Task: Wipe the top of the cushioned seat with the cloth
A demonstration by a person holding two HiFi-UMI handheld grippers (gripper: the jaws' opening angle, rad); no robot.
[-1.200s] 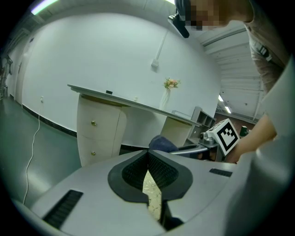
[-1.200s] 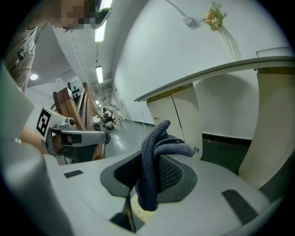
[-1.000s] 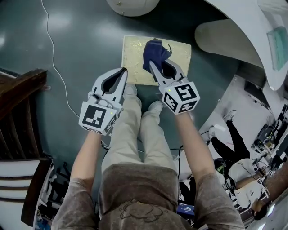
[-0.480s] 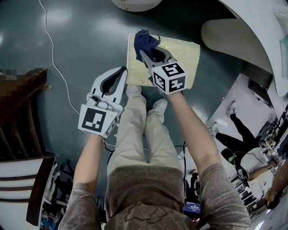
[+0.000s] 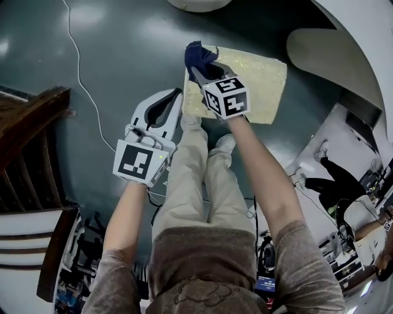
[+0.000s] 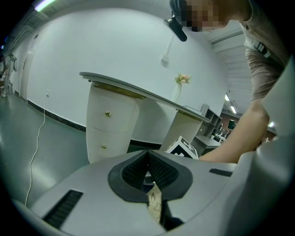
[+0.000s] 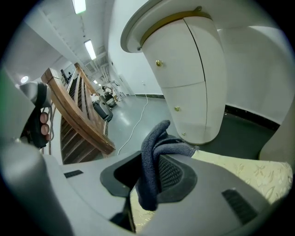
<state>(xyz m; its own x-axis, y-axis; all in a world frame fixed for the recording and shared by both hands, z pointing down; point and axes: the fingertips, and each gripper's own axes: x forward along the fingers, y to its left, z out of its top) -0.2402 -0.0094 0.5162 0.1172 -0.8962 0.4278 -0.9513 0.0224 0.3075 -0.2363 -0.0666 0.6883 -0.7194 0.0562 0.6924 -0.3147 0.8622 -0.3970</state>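
The cushioned seat (image 5: 258, 83) is a pale yellow patterned square on the dark floor in front of the person's feet. My right gripper (image 5: 195, 67) is shut on a dark blue cloth (image 5: 198, 56) at the seat's far left corner. In the right gripper view the cloth (image 7: 154, 166) hangs pinched between the jaws, above the seat (image 7: 244, 173). My left gripper (image 5: 171, 101) hovers just left of the seat's near edge, shut with nothing in it; in its own view the left gripper (image 6: 148, 174) shows pads pressed together.
A white cabinet base (image 5: 199, 3) stands beyond the seat, and a curved white desk (image 5: 350, 43) lies to the right. A white cable (image 5: 83, 86) runs over the floor on the left. Wooden railing (image 5: 27, 122) borders the left edge.
My right gripper has carried the cloth from the seat's middle over to its far left corner. The left gripper has hardly shifted.
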